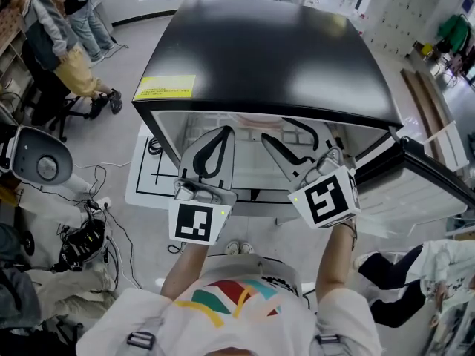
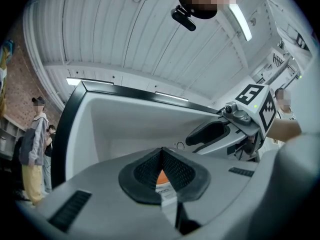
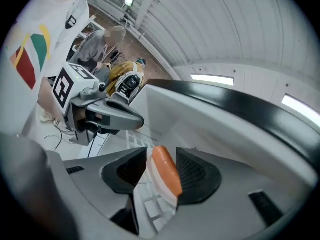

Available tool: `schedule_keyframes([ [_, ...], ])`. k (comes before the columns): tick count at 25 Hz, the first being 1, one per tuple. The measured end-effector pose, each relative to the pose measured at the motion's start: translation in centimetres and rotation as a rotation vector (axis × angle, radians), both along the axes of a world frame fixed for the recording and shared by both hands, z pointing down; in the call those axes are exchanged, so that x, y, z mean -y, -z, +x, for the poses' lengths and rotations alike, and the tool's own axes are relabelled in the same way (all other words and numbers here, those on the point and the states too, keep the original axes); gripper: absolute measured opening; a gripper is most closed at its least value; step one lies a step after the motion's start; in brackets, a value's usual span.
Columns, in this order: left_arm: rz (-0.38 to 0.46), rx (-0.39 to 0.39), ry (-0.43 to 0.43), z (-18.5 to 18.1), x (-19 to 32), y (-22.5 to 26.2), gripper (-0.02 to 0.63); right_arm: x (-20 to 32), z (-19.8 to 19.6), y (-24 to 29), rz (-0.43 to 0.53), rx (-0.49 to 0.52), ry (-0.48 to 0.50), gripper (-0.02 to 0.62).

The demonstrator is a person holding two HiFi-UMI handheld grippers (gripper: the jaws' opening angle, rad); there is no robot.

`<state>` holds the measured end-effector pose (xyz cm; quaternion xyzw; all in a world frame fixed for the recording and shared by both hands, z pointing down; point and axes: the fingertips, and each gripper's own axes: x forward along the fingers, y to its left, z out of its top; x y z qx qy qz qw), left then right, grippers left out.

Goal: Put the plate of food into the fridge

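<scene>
— Black-topped fridge (image 1: 267,58), door (image 1: 427,188) hanging open at the right. Where are your tools?
— I'm reaching both into the opening, side by side. My right tool (image 3: 161,154) is sitting released, jaws wide, pads not pressing anything.
— What's showing between them?
— An orange sausage (image 3: 167,176) is lying on the white plate (image 3: 155,181), right between the pads. It's inside the fridge, over a white grid shelf (image 3: 151,207). Resting on the shelf or not, can't tell.
— Left one?
— My left tool (image 2: 161,151) is clenching, tips together. A sliver of orange and white is showing in the gap behind the tips. Whether it's pinching the plate rim, can't tell.
— Anything else?
— People (image 1: 56,43) are standing on the floor, off to the fridge's left.
</scene>
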<state>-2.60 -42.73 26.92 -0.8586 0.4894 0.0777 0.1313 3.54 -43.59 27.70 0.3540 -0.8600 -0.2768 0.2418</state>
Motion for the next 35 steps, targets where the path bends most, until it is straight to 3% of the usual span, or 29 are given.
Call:
schedule_keyframes([
  [6,0.015,0.000,-0.016,0.5,-0.8,0.8,0.006,-2.0,0.7,2.8,0.081,0.202,-0.012,0.179],
  [9,0.022,-0.002,-0.019,0.7,-1.1,1.1,0.006,-3.2,1.3,3.8,0.058,0.377,-0.012,0.179],
  [12,0.026,-0.004,-0.026,0.9,-1.4,1.4,0.006,-3.8,3.0,4.3,0.067,0.520,-0.089,0.179],
  [14,0.024,-0.005,-0.030,1.0,-1.5,1.4,0.006,-4.1,3.9,4.1,0.074,0.563,-0.150,0.179],
  [18,0.024,-0.006,-0.038,1.2,-1.5,1.5,0.006,-5.0,4.9,3.5,0.041,0.678,-0.199,0.179],
  [22,0.019,-0.012,-0.043,1.1,-1.9,1.4,0.006,-6.6,4.9,3.3,-0.023,0.835,-0.156,0.178],
  [26,0.025,-0.015,-0.055,1.1,-2.6,1.2,0.006,-7.9,5.2,3.7,-0.002,0.868,-0.174,0.129],
  [31,0.012,-0.022,-0.042,1.0,-2.5,0.9,0.006,-8.1,7.0,4.0,0.036,0.906,-0.248,0.000],
  [35,0.003,-0.019,-0.035,0.9,-2.6,0.9,0.006,-7.8,7.5,2.6,0.012,0.911,-0.291,0.000],
])
